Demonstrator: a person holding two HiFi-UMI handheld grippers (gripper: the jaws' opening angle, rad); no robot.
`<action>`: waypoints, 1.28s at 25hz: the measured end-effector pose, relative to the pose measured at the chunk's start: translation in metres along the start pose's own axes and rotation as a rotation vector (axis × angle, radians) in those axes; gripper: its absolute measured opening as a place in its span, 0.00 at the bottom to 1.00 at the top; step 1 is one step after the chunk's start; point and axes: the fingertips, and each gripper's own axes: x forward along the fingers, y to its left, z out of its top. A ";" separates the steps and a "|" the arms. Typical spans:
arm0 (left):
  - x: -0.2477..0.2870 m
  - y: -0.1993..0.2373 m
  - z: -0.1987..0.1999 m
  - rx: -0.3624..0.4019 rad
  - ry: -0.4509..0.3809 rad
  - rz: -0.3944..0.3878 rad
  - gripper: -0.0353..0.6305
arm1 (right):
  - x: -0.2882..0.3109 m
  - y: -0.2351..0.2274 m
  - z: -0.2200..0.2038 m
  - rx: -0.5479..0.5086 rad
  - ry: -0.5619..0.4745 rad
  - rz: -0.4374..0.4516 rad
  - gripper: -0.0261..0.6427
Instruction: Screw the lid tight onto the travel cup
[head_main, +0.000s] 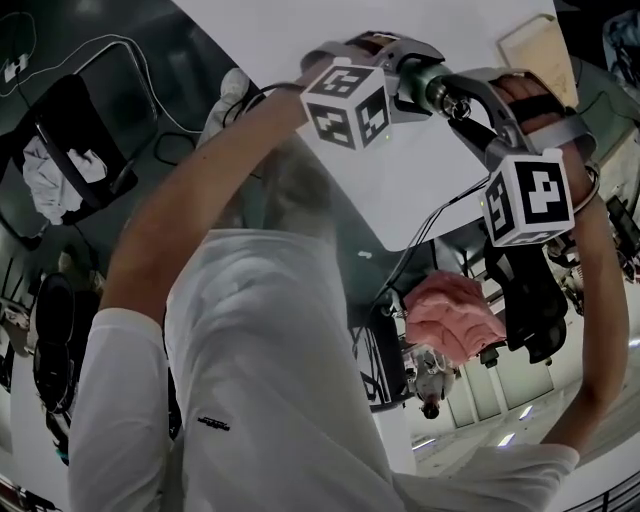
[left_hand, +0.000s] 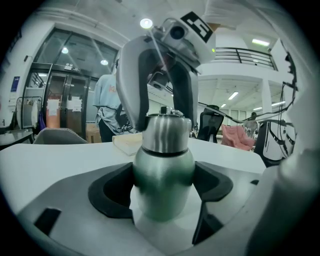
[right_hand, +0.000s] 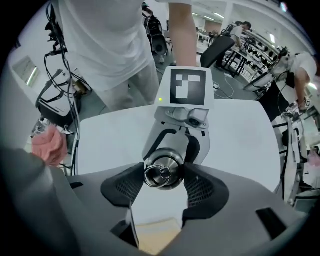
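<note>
The travel cup (left_hand: 163, 175) has a green body and a steel lid (left_hand: 165, 132); it stands on the white table (left_hand: 60, 160). My left gripper (left_hand: 163, 197) is shut on the cup's body, one jaw on each side. From above, my right gripper (right_hand: 162, 176) is shut on the lid (right_hand: 162, 171), whose ring handle faces that gripper's camera. In the head view both grippers meet at the cup (head_main: 438, 92) near the top, the left gripper (head_main: 405, 78) at its left and the right gripper (head_main: 468, 108) at its right.
A tan notebook (head_main: 537, 50) lies on the table (head_main: 420, 190) beyond the cup, also in the left gripper view as the notebook (left_hand: 127, 142). A pink cloth (head_main: 455, 310) hangs on a chair beside the table. Cables and chairs surround the table. People stand in the background.
</note>
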 end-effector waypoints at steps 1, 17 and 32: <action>-0.001 0.000 0.000 0.000 0.001 0.000 0.60 | 0.000 0.000 0.001 0.012 -0.010 -0.008 0.41; 0.001 0.000 0.001 -0.005 0.005 0.010 0.60 | -0.004 -0.013 -0.006 1.013 -0.141 -0.200 0.41; -0.001 0.002 -0.002 -0.004 0.011 0.013 0.60 | -0.003 -0.022 -0.014 1.418 -0.151 -0.403 0.40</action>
